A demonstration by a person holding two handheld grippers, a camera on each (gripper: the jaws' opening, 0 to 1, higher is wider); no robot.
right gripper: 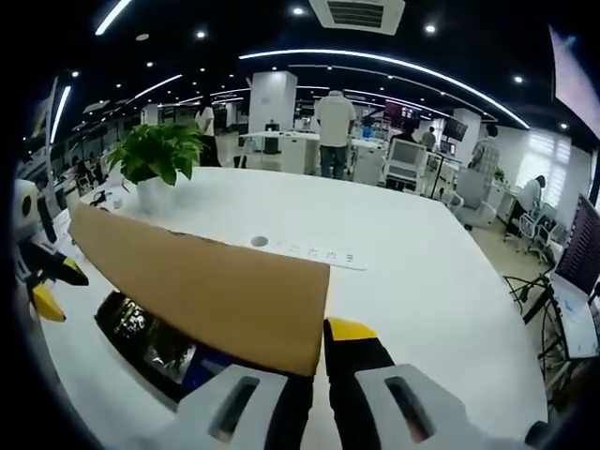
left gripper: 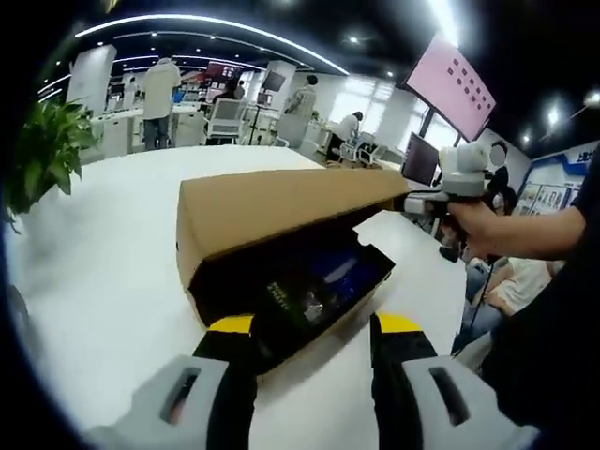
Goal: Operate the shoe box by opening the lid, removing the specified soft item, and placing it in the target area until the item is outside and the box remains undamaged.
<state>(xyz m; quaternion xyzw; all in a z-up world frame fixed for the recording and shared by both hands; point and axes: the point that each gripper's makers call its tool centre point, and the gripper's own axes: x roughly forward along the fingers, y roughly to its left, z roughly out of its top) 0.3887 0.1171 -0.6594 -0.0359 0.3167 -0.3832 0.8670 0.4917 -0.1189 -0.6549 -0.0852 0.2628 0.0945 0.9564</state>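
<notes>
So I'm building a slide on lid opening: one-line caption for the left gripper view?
Right gripper lifts the cardboard lid of the shoe box while the open left gripper approaches its dark contents.

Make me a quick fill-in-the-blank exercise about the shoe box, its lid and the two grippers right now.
1. The right gripper grips the edge of the cardboard ____.
2. The shoe box sits on a ____ table.
3. The left gripper has its jaws ____, in front of the box.
4. A potted ____ stands on the table.

Missing words: lid; white; open; plant

one shoe box, one potted plant, two hand-held grippers
</notes>
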